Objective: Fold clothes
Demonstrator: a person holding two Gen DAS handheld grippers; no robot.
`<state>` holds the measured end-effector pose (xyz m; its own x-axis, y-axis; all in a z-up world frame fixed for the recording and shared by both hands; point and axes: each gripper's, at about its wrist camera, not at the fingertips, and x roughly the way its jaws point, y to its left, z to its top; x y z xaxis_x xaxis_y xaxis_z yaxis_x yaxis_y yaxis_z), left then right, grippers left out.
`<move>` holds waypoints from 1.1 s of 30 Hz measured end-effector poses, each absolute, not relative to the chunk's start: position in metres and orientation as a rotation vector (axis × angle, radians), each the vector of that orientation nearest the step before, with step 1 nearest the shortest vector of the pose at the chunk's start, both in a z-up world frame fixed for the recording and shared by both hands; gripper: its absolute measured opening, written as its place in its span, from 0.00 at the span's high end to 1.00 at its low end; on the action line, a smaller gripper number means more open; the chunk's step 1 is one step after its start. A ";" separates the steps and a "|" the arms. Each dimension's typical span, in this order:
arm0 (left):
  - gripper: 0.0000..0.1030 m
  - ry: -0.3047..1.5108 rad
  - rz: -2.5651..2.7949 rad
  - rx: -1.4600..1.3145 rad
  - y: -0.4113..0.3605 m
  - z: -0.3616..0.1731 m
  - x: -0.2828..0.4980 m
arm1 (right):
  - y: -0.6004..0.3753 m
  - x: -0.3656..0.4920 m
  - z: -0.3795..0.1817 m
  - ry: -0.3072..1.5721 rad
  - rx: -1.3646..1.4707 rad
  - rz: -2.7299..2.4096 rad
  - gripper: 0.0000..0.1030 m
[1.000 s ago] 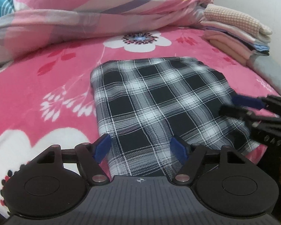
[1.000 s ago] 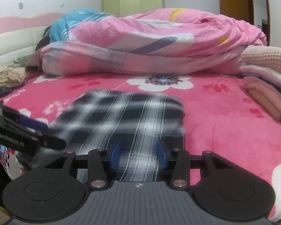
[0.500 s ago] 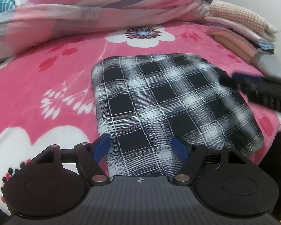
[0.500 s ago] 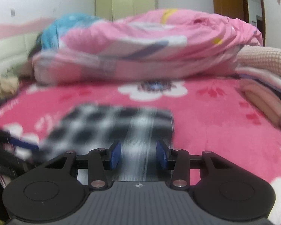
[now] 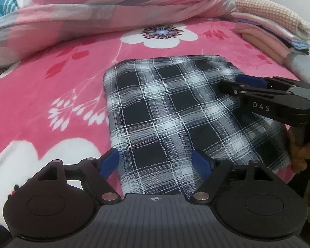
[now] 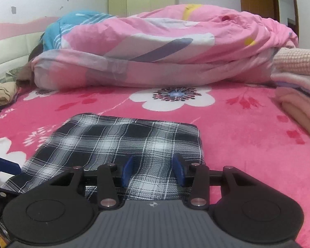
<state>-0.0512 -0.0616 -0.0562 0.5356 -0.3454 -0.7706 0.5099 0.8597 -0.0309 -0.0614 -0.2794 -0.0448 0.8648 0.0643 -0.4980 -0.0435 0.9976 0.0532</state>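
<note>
- On my right tool [image 5: 248,84], seen from the left wrist camera, I read the white capital letters "DAS" printed on the side of its black body.
- I can read no other words, numbers or brand names in either view; the small crosshair marks on the tool housings are not text.

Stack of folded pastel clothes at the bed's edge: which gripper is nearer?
Right. The right gripper hovers over the black-and-white plaid garment's stack-side edge; the left gripper sits opposite.
</note>
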 end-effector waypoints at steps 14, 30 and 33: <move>0.18 0.854 -0.474 0.253 -0.067 -0.056 -0.055 | -0.273 -0.084 -0.041 0.424 0.002 0.048 0.52; 0.09 0.836 -0.478 0.207 -0.058 -0.062 -0.055 | -0.245 -0.172 -0.087 0.288 -0.111 0.054 0.46; 0.08 0.838 -0.477 0.204 -0.058 -0.063 -0.053 | -0.247 -0.173 -0.089 0.273 -0.092 0.063 0.45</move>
<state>-0.0533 -0.0582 -0.0628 0.5716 -0.3243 -0.7537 0.4820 0.8761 -0.0115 -0.1727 -0.2473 -0.0890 0.9610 0.0496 -0.2719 -0.0746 0.9938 -0.0825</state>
